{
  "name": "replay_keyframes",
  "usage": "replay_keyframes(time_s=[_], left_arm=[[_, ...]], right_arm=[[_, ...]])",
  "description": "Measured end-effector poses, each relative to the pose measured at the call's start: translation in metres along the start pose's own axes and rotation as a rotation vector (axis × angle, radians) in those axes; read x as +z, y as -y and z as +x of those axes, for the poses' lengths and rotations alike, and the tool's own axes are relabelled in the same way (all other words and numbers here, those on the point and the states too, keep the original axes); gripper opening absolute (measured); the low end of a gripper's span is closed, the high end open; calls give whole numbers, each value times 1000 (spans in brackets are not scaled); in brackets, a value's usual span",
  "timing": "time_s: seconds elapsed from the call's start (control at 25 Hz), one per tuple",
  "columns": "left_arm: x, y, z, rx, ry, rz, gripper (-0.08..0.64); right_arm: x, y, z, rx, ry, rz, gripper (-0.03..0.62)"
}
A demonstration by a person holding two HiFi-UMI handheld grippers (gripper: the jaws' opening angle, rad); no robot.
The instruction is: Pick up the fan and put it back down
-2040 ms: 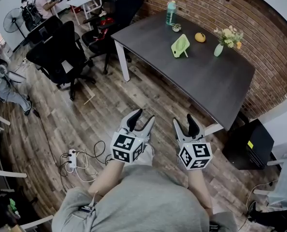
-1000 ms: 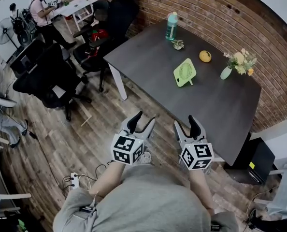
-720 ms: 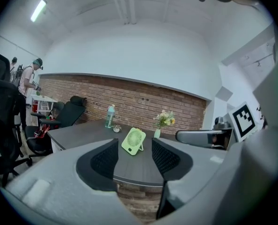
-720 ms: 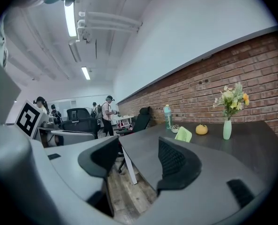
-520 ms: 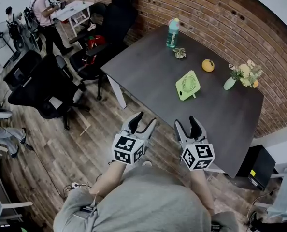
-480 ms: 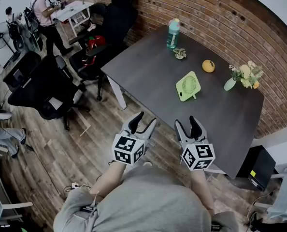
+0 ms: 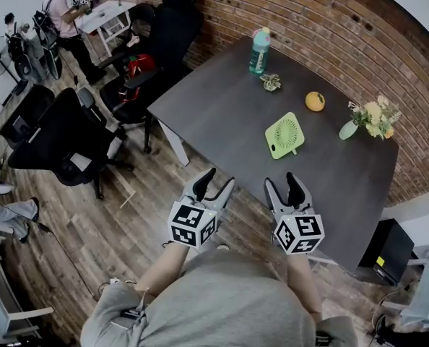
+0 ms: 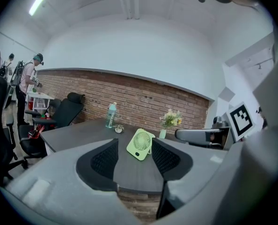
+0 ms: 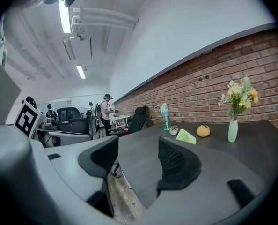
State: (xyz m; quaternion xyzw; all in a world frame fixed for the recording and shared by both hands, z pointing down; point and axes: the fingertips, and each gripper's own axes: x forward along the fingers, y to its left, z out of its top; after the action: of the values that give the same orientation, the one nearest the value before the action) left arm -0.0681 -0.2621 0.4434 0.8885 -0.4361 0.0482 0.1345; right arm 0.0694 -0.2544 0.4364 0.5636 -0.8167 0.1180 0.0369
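A small light-green desk fan [image 7: 284, 135] stands upright on the dark grey table [image 7: 222, 114], near its middle. The left gripper view frames the fan [image 8: 140, 144] between that gripper's jaws, still well beyond them. In the right gripper view the fan [image 9: 186, 136] shows edge-on, far off. My left gripper [image 7: 214, 183] hangs open over the wooden floor, just short of the table's near edge. My right gripper [image 7: 286, 185] is open too, at the table's near edge. Neither holds anything.
On the table's far side stand a teal bottle [image 7: 258, 51], a small potted plant [image 7: 271, 82], an orange fruit [image 7: 315, 101] and a vase of flowers [image 7: 371, 117]. Black office chairs [image 7: 63, 139] crowd the left. A person [image 7: 63, 6] stands far back left.
The table and fan have come closer and lower in the head view as I walked up. Both grippers keep the same open pose in front of my body.
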Motion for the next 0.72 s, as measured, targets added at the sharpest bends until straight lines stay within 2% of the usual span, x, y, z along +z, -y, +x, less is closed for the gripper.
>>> replay_keyframes(time_s=[0.32, 0.72], left_arm=[[-5, 0, 18, -18, -24, -9, 213], [-7, 0, 60, -15, -45, -15, 213]], right_arm=[[0, 24, 4, -43, -10, -6, 252], [1, 78, 30, -85, -34, -18, 251]])
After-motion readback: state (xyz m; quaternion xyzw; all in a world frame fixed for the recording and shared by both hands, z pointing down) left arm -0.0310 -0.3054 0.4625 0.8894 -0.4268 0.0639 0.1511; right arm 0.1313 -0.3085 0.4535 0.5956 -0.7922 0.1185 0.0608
